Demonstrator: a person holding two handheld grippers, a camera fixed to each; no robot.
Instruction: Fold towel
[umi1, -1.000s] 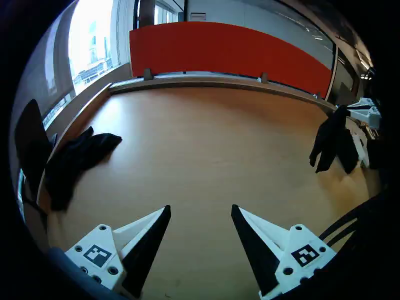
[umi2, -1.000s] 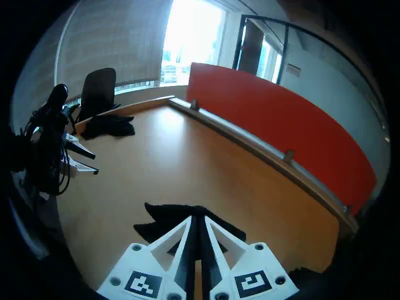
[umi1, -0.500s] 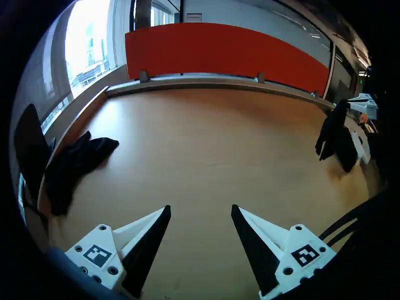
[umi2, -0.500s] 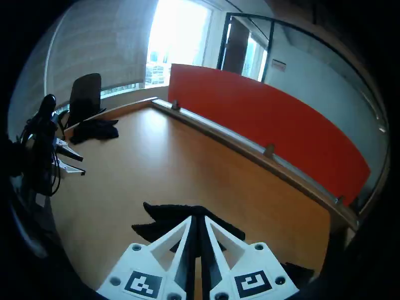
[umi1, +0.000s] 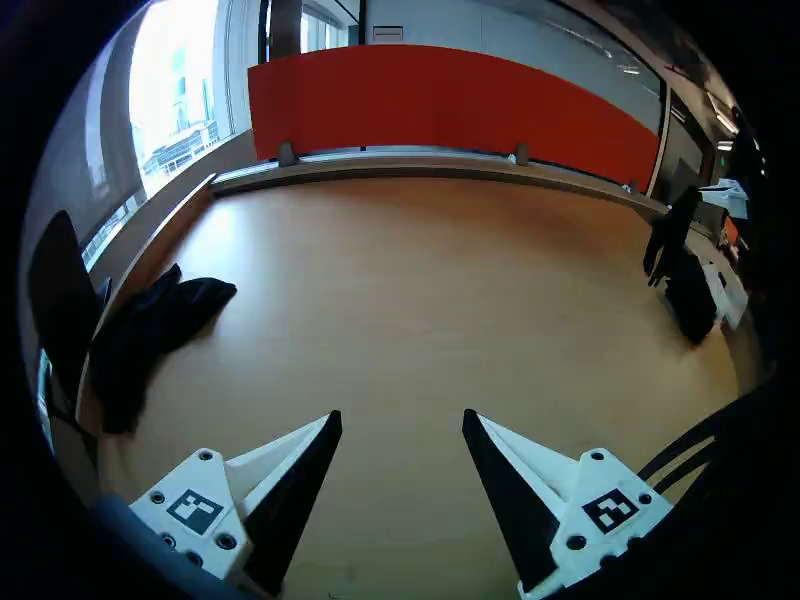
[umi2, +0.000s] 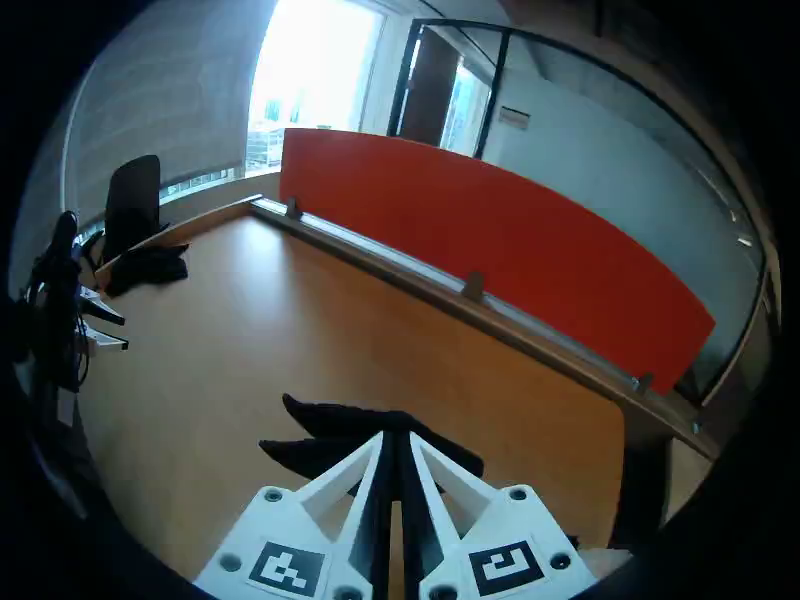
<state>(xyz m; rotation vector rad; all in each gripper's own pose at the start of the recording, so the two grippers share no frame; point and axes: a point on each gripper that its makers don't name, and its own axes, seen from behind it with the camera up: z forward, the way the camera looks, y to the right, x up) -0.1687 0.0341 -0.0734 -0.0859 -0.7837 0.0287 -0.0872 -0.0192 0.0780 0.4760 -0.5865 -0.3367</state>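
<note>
Since the earlier frame the black towel (umi2: 325, 428) and the right gripper (umi2: 397, 442) that holds it have swung round, so the orange divider (umi2: 500, 240) now crosses the middle of the right gripper view. The towel is pinched between this gripper's closed fingers and spills out just past their tips, on the near side of the divider. In the left gripper view it hangs as a dark bunch (umi1: 672, 232) off the divider's right end.

The left gripper (umi1: 401, 414) faces the divider, its jaws spread wide over the bare wooden table (umi1: 420, 280). Both grippers carry black-and-white square markers (umi2: 282, 568). A second dark cloth (umi1: 150, 320) lies towards the divider's left end.
</note>
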